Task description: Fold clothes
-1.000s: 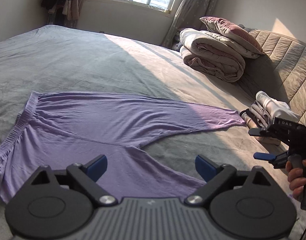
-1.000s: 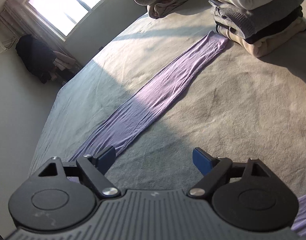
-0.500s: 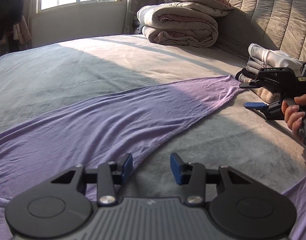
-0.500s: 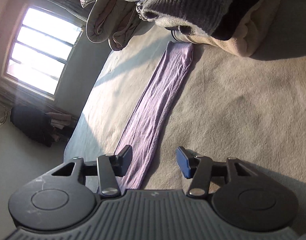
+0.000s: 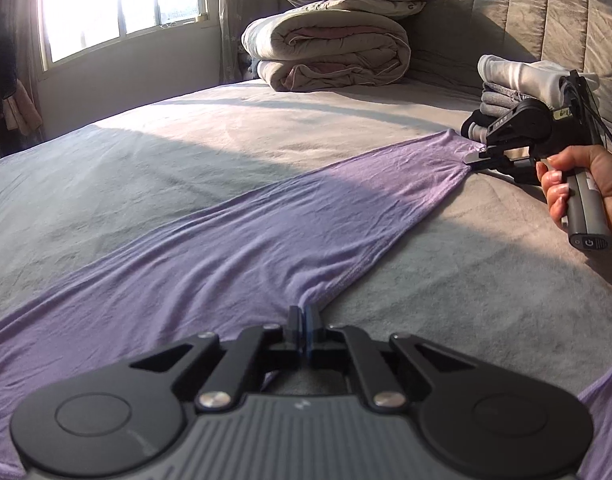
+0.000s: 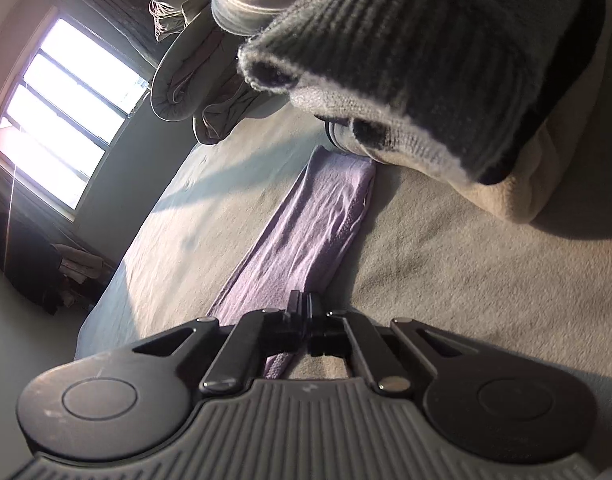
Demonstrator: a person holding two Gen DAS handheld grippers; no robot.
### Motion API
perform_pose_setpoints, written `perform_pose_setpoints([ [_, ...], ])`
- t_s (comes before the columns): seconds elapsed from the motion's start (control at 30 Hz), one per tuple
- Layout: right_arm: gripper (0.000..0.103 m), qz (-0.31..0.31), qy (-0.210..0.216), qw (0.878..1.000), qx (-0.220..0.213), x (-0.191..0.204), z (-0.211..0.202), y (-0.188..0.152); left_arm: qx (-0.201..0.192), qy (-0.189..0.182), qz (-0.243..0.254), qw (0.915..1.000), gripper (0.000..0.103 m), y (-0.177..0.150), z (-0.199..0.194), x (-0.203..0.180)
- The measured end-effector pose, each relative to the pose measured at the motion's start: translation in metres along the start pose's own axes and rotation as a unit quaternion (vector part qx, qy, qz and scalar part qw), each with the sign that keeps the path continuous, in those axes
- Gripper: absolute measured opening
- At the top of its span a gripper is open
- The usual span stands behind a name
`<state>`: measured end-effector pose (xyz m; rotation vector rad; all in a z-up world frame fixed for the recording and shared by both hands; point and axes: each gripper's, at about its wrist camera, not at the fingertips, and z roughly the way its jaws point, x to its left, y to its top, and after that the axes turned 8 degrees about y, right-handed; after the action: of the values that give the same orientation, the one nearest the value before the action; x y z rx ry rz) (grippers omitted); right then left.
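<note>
Purple trousers (image 5: 233,248) lie spread flat on the grey bed (image 5: 145,168), one leg stretching towards the headboard. My left gripper (image 5: 303,314) is shut on the inner edge of that leg near the crotch; the cloth puckers into its pads. In the left wrist view a hand holds my right gripper (image 5: 476,158) at the leg's far cuff, shut on the hem. The right wrist view shows my right gripper (image 6: 303,304) shut on the near edge of the purple trouser leg (image 6: 318,224), which runs ahead to the cuff.
A stack of folded clothes (image 5: 518,80) sits by the headboard, right beside the cuff; it looms as a grey knit and beige pile (image 6: 446,60). A folded duvet with a pillow (image 5: 330,48) lies at the bed's head. A window (image 5: 121,4) is behind.
Both grippers came down onto the trouser leg and closed: the left one on its inner edge, the right one on the cuff. The cloth now gathers at both grips.
</note>
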<state>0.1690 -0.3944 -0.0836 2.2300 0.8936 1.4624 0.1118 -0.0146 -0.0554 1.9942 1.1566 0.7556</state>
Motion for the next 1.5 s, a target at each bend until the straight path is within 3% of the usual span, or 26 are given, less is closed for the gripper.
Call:
perform_pose_setpoints([
  [0.1, 0.0, -0.065, -0.03, 0.997, -0.012, 0.013, -0.012, -0.005, 0.004, -0.02, 0.001, 0.9998, 0.001, -0.001, -0.004, 0.004],
  [0.3, 0.004, -0.088, -0.043, 0.995, -0.004, 0.014, -0.018, -0.005, 0.016, -0.038, -0.001, 0.9992, 0.003, 0.0, -0.004, 0.008],
  [0.33, 0.015, -0.086, -0.04, 0.995, -0.004, 0.013, -0.02, -0.004, 0.016, -0.039, -0.006, 0.9991, 0.003, 0.001, -0.004, 0.009],
  [0.4, 0.018, -0.082, -0.039, 0.996, -0.008, 0.009, -0.021, -0.001, 0.007, -0.046, -0.026, 0.9986, 0.009, 0.003, -0.006, 0.013],
  [0.5, 0.044, -0.076, -0.055, 0.995, -0.034, 0.004, -0.023, 0.004, -0.001, -0.053, -0.055, 0.9971, 0.021, 0.006, -0.007, 0.017],
  [0.63, 0.044, -0.075, -0.069, 0.993, -0.052, -0.003, -0.017, 0.006, 0.009, -0.053, -0.058, 0.9969, 0.022, 0.001, -0.001, 0.014],
  [0.77, 0.038, -0.14, -0.113, 0.982, -0.059, 0.013, 0.0, -0.003, 0.006, -0.053, -0.058, 0.9969, 0.023, -0.01, 0.002, 0.01],
  [0.8, 0.031, -0.161, -0.129, 0.977, -0.057, 0.018, 0.005, -0.005, 0.003, -0.054, -0.059, 0.9968, 0.023, -0.011, 0.002, 0.011],
  [0.83, 0.008, -0.178, -0.149, 0.971, -0.055, 0.021, 0.008, -0.007, 0.002, -0.056, -0.063, 0.9964, 0.023, -0.012, 0.002, 0.012],
  [0.87, 0.0, -0.188, -0.171, 0.966, -0.054, 0.021, 0.01, -0.006, 0.003, -0.06, -0.068, 0.9959, 0.023, -0.012, 0.003, 0.013],
  [0.97, 0.0, -0.215, -0.23, 0.948, -0.052, 0.02, 0.012, -0.006, 0.008, -0.074, -0.081, 0.9939, 0.023, -0.012, 0.004, 0.02],
  [1.07, 0.001, -0.23, -0.246, 0.94, -0.047, 0.022, 0.009, -0.009, 0.012, -0.082, -0.094, 0.9921, 0.025, -0.011, 0.005, 0.023],
  [1.13, 0.016, -0.226, -0.24, 0.943, -0.04, 0.024, 0.004, -0.01, 0.015, -0.084, -0.105, 0.9908, 0.034, -0.007, 0.003, 0.024],
  [1.17, 0.021, -0.222, -0.236, 0.945, -0.035, 0.025, -0.001, -0.011, 0.015, -0.079, -0.112, 0.9905, 0.047, -0.006, 0.002, 0.024],
  [1.23, 0.044, -0.22, -0.223, 0.949, -0.024, 0.028, -0.011, -0.014, 0.01, -0.055, -0.125, 0.9905, 0.066, -0.002, -0.005, 0.024],
  [1.33, 0.059, -0.216, -0.205, 0.955, -0.012, 0.034, -0.031, -0.02, 0.018, -0.013, -0.144, 0.9894, 0.073, 0.004, -0.014, 0.027],
  [1.5, 0.069, -0.204, -0.171, 0.964, 0.008, 0.044, -0.069, -0.024, 0.061, 0.066, -0.163, 0.9825, 0.082, 0.008, -0.034, 0.032],
])
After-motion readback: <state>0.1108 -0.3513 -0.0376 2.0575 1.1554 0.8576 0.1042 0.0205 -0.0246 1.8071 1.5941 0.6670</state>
